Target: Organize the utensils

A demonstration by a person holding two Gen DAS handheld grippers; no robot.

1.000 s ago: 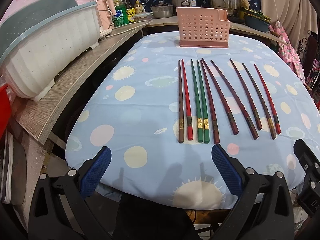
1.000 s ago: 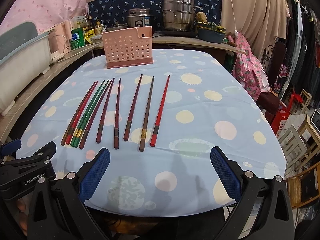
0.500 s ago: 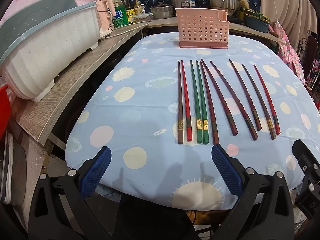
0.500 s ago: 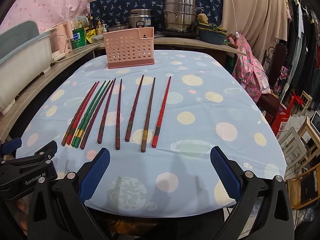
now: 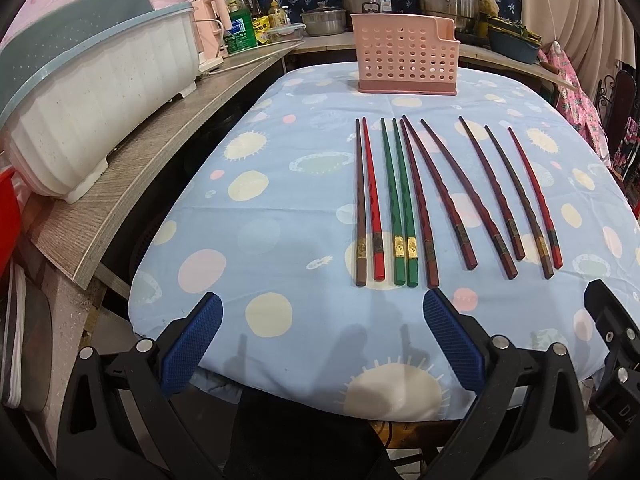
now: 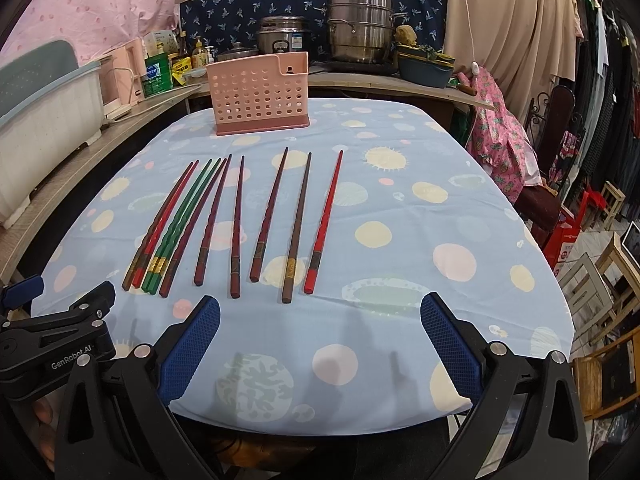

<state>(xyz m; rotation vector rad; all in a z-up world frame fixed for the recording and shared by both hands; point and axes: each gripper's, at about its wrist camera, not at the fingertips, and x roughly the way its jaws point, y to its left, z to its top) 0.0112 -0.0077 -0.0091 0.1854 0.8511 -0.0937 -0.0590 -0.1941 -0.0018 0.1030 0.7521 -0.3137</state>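
Since a second ago very little has shifted: both grippers have crept slightly nearer the table, so the row of chopsticks sits a touch lower in each view, and nothing on the cloth has been disturbed. The left gripper [image 5: 322,332] hangs over the near edge of the table [image 5: 256,240] with its jaws spread wide and empty; the right gripper [image 6: 320,334] is the same, wide open and holding nothing.

Ten chopsticks [image 5: 404,204] lie side by side on the cloth, long axes running near to far, thick butt ends toward the grippers and tips toward the pink perforated holder [image 5: 406,56], which stands upright at the far side, well apart from them. The holder looks empty, so sorting has not begun.

The left-hand cluster, brown, red and the green pair [image 6: 178,226], ends just beyond the left gripper's right finger, while the lone red stick [image 6: 325,222] and its brown neighbour [image 6: 297,226] lie straight ahead of the right gripper. Each butt end points into the jaws, so a pinch would need them turned across the stick
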